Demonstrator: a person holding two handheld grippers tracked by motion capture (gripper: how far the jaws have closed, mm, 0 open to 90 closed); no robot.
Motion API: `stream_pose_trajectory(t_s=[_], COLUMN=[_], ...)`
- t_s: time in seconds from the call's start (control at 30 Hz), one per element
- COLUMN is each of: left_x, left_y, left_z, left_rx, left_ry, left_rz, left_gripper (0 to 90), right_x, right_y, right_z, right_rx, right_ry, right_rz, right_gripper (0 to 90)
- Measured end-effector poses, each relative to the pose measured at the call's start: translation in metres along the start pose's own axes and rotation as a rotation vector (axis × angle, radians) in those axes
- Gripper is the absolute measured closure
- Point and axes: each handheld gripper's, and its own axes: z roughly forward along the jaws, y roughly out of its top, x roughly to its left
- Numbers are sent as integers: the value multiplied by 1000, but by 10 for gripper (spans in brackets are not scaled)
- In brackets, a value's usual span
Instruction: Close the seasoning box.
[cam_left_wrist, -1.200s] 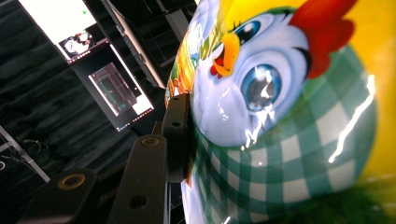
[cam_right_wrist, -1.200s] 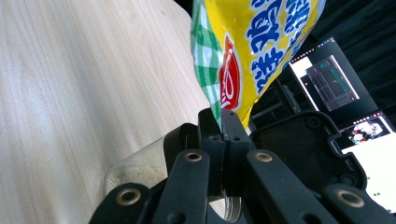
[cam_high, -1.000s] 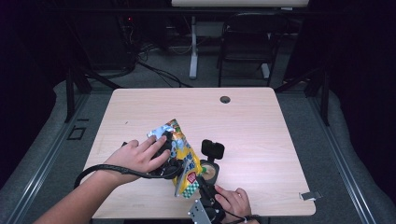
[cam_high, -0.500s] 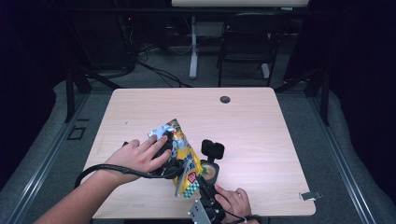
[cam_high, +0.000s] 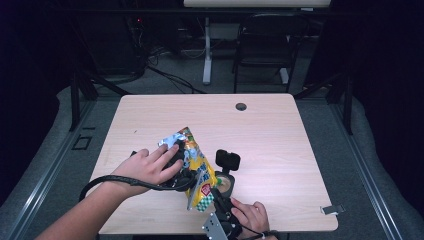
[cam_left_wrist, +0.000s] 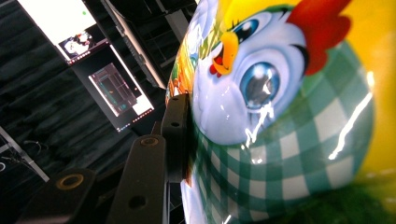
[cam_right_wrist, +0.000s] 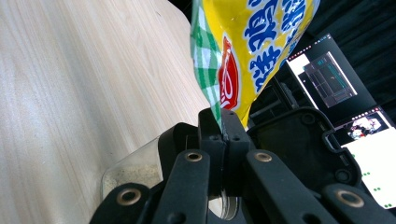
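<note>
Right claw (cam_right_wrist: 223, 123): my jaws are pinched tight on the bottom corner of the snack bag (cam_right_wrist: 243, 51).
Left claw (cam_high: 182, 172): partly spread, one pad flat against the bag's bulging side (cam_left_wrist: 289, 140); the other pad I cannot see.
Snack bag (cam_high: 195, 165): held tilted between both claws, over the near middle of the counter (cam_high: 280, 135).
Jar (cam_high: 225, 184): just beside the bag's lower end.

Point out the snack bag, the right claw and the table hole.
snack bag (cam_high: 196, 165), high view, on its yellow front.
right claw (cam_right_wrist: 223, 122), right gripper view, at the tips pinching the bag's corner.
table hole (cam_high: 241, 106), high view, its centre.
</note>
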Motion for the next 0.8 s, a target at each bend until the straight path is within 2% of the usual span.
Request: stream_pose_trajectory(t_s=[0.57, 0.67, 0.8], left_x=[1, 1, 0], left_y=[1, 1, 1], left_z=[0, 0, 0], left_rx=[2, 3, 3], left_ry=[9, -11, 1], left_rz=[17, 11, 16], left_gripper=[678, 678, 678], right_x=[1, 1, 2], right_y=[0, 1, 1], right_z=[1, 1, 1], right_rx=[8, 2, 3], right_ry=[7, 8, 10], right_rz=[-5, 1, 2], right_gripper=[896, 896, 896])
